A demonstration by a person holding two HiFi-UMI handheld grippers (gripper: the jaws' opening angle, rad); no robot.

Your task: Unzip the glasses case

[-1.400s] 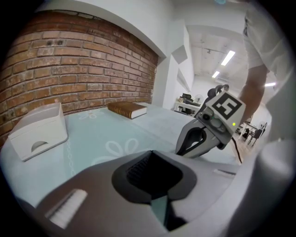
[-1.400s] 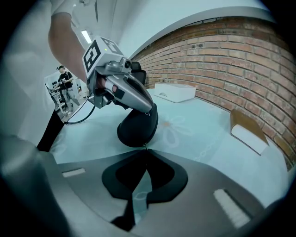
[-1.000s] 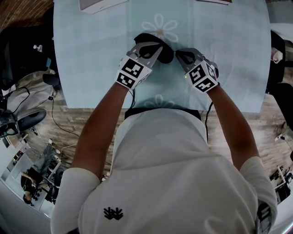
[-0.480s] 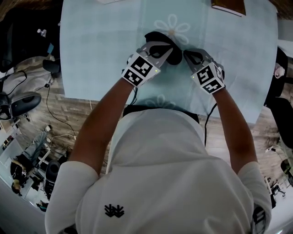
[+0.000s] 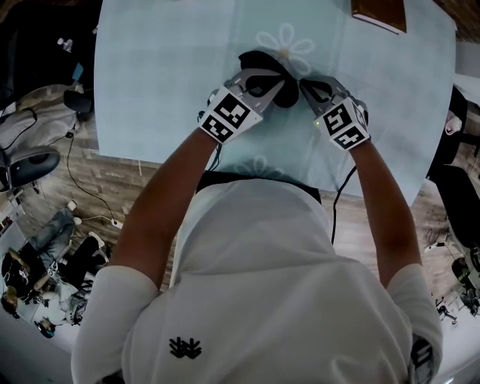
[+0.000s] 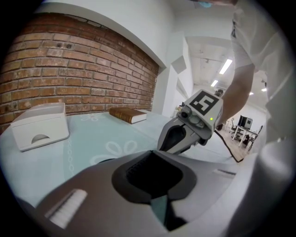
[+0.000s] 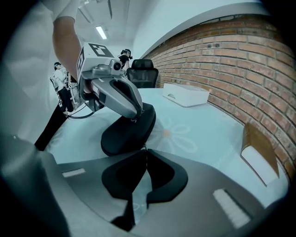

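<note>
glasses case (image 5: 257, 60) lies flat on the pale tablecloth (image 5: 150, 90), overlapping the near edge of the daisy print (image 5: 285, 39). i have the left gripper (image 5: 271, 77) clamped on the case's top. right gripper (image 5: 304, 84): jaws pinched together at the case's end, right of the daisy, on what looks like the zip pull (image 7: 144, 147). brown book (image 5: 379, 13) lies far right of the daisy.

The glasses case (image 5: 255, 61) is a black, rounded, oblong shell with a seam running round its side, and its two halves lie together with no gap showing. It rests flat on the pale blue cloth (image 5: 165, 82) towards the far middle, just beside a printed daisy (image 5: 283, 41). The left gripper (image 7: 137, 112) is clamped on its top, and the right gripper (image 7: 144, 152) has its closed tips at the case's right end.
</note>
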